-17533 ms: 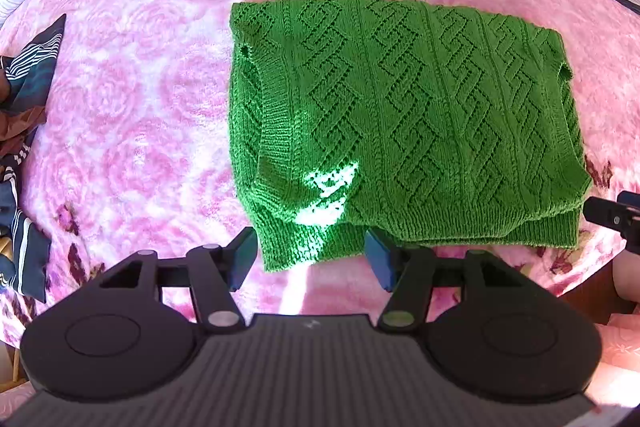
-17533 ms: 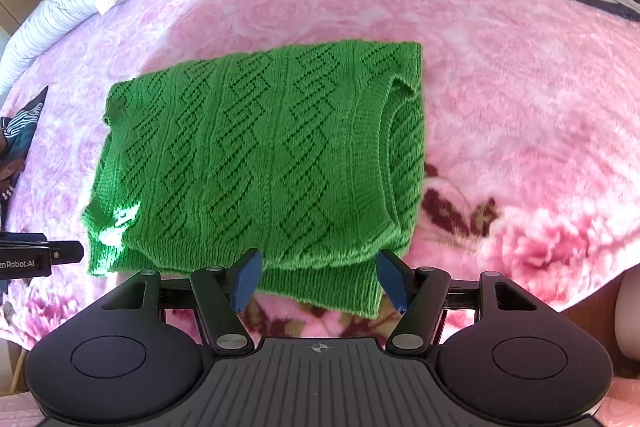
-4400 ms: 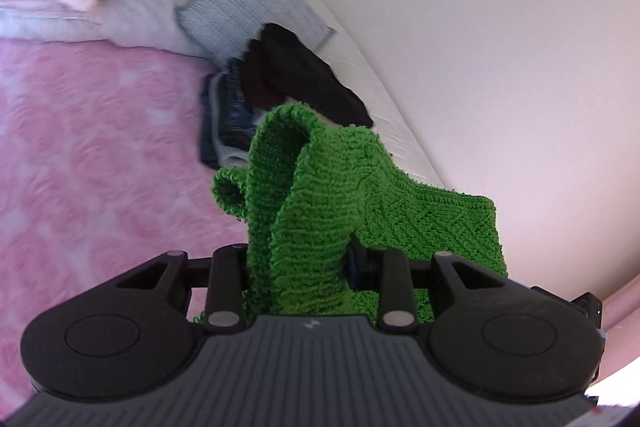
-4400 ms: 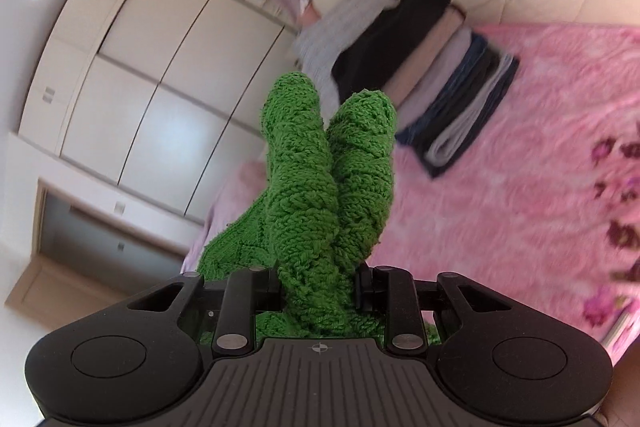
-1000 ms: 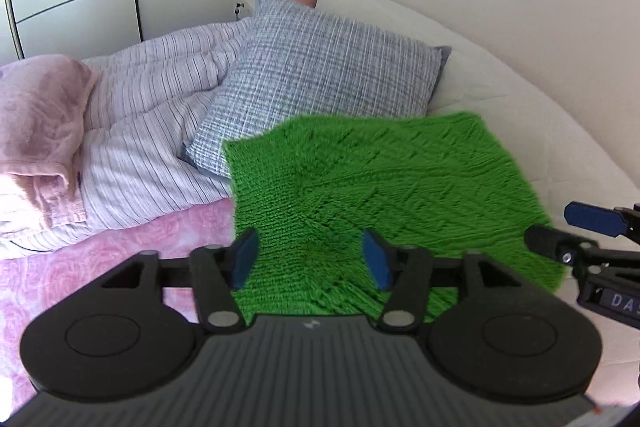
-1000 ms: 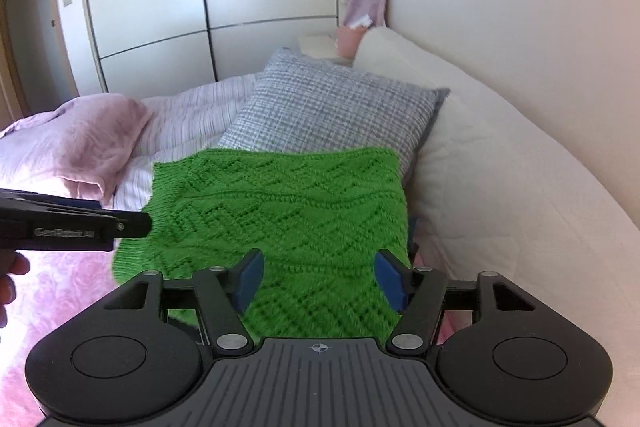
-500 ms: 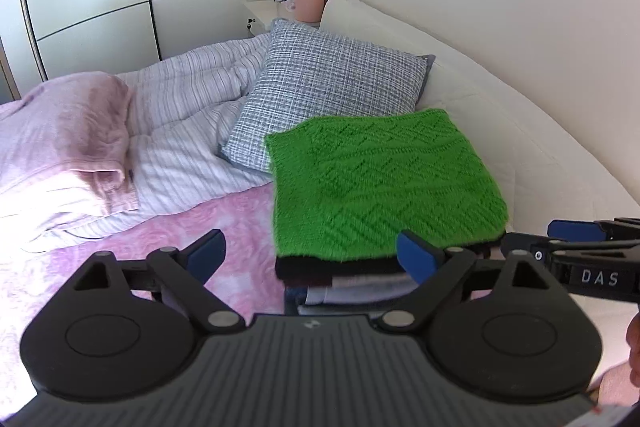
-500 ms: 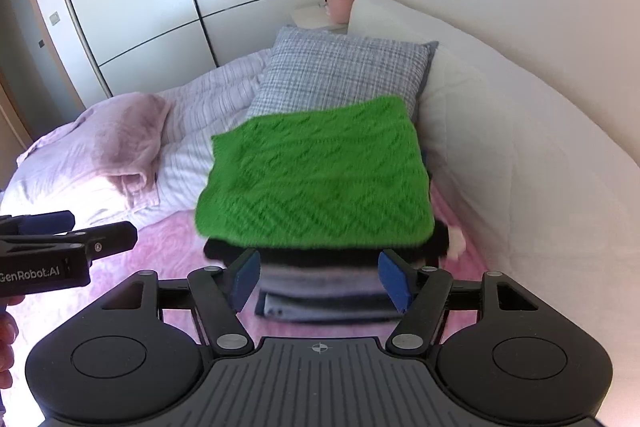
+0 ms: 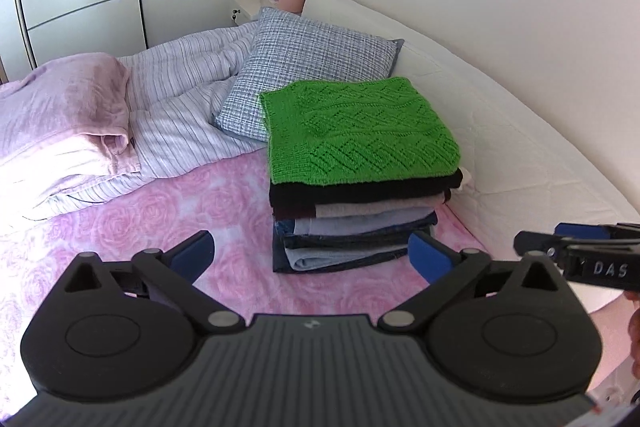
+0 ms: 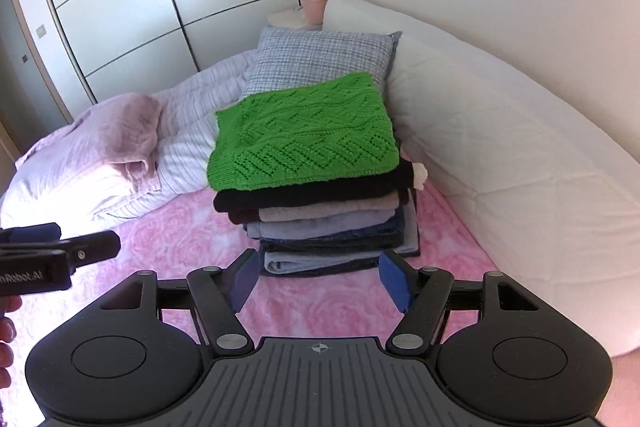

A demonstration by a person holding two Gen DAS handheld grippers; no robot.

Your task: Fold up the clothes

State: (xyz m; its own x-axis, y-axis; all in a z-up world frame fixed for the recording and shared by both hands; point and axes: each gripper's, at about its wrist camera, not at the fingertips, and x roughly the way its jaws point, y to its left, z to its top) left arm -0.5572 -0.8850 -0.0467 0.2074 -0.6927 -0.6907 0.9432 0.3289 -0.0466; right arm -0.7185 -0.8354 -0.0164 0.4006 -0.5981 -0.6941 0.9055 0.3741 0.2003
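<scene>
The folded green knit sweater (image 9: 360, 131) (image 10: 304, 135) lies flat on top of a stack of folded clothes (image 9: 360, 227) (image 10: 328, 227) at the head of the bed. My left gripper (image 9: 312, 255) hangs back from the stack's near side; its jaws are opening wide, with nothing between them. My right gripper (image 10: 319, 279) is open too and holds nothing, a short way in front of the stack. Each view catches the other gripper at its edge: the right one (image 9: 576, 247) and the left one (image 10: 60, 251).
A checked grey pillow (image 9: 320, 67) leans behind the stack. A white padded headboard (image 9: 520, 147) runs along the right. A rumpled pink blanket (image 9: 64, 115) and a striped duvet (image 9: 180, 99) lie to the left. The pink rose bedspread (image 9: 240, 227) shows between me and the stack.
Both grippers have drawn back and up from the stack, so the sweater looks smaller and the whole pile shows. The left jaws have spread wider.
</scene>
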